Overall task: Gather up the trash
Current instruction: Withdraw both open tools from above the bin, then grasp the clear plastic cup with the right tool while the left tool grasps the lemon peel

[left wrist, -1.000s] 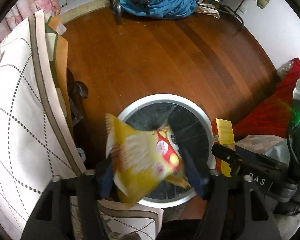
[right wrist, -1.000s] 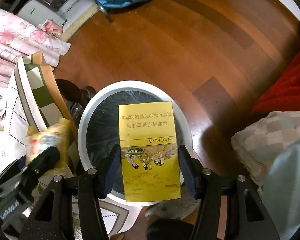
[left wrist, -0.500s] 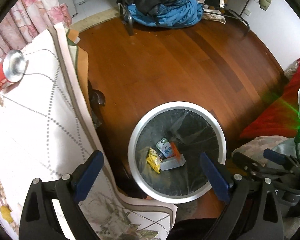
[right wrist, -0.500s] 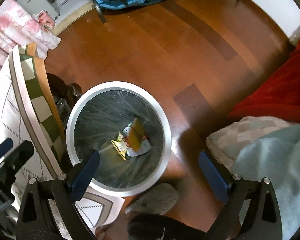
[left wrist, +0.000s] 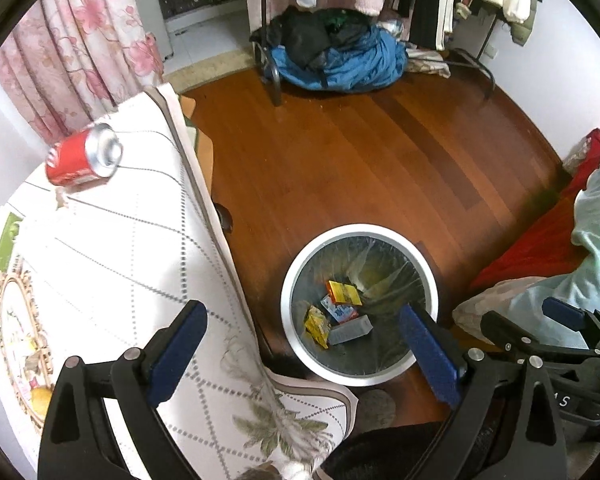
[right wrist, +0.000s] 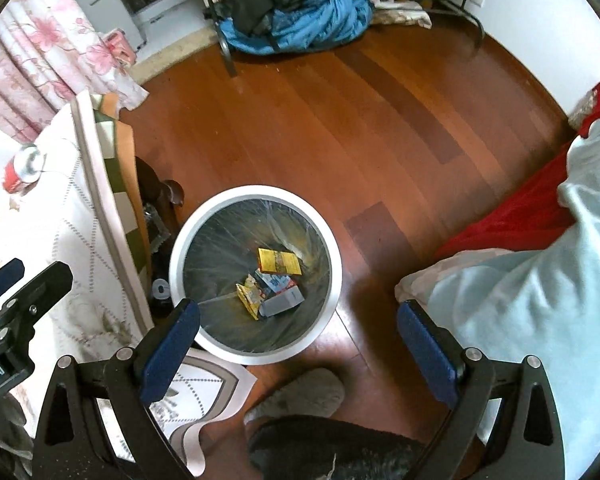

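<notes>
Near the far edge of the table (left wrist: 100,264) a red can (left wrist: 85,156) lies on its side, light, thin-walled and prone to roll, best pinched across its middle, while left gripper (left wrist: 300,344) and right gripper (right wrist: 300,344) hang spread wide, empty, above the bin (right wrist: 256,280).

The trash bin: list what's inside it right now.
Inside the trash bin, on its clear liner: a yellow box, a crumpled yellow snack bag, a blue-and-white packet and a grey box. Anything beneath them is hidden.
</notes>
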{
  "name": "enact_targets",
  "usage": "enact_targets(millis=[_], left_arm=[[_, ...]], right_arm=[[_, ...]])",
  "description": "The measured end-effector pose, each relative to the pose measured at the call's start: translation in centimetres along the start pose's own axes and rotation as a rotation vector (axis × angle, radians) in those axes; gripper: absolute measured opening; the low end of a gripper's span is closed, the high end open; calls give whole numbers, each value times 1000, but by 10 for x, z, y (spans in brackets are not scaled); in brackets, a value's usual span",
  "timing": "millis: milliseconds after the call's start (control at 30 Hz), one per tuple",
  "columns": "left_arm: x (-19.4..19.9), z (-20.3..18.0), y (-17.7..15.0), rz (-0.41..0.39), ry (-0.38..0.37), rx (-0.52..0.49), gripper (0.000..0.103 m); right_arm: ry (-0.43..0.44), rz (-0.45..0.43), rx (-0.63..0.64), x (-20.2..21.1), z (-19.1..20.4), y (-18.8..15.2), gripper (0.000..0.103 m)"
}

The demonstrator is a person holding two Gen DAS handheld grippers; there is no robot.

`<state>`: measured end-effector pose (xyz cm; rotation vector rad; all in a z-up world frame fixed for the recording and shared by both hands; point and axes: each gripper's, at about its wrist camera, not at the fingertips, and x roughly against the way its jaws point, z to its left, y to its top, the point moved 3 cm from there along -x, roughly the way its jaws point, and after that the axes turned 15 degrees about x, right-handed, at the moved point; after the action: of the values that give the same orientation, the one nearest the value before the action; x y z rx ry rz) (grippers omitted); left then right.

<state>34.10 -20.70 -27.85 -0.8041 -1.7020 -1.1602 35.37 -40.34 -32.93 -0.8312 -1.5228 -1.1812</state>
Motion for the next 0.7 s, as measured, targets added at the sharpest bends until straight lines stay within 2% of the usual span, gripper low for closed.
enact_targets(millis=[233, 367, 433, 533, 700], left_arm=[[56, 10, 3, -82, -30, 22, 99], [94, 37, 13, -151, -28, 64, 99], [109, 61, 16, -179, -11, 100, 99], [125, 119, 15, -212, 53, 181, 99], [119, 230, -22, -208, 212, 333, 99]], right_arm=[[11, -93, 6, 63, 17, -2, 100], [39, -174, 19, 103, 38, 5, 100], [63, -210, 38, 122, 59, 10, 101], [109, -244, 90, 137, 101, 16, 101], [199, -216, 201, 119, 193, 15, 101]])
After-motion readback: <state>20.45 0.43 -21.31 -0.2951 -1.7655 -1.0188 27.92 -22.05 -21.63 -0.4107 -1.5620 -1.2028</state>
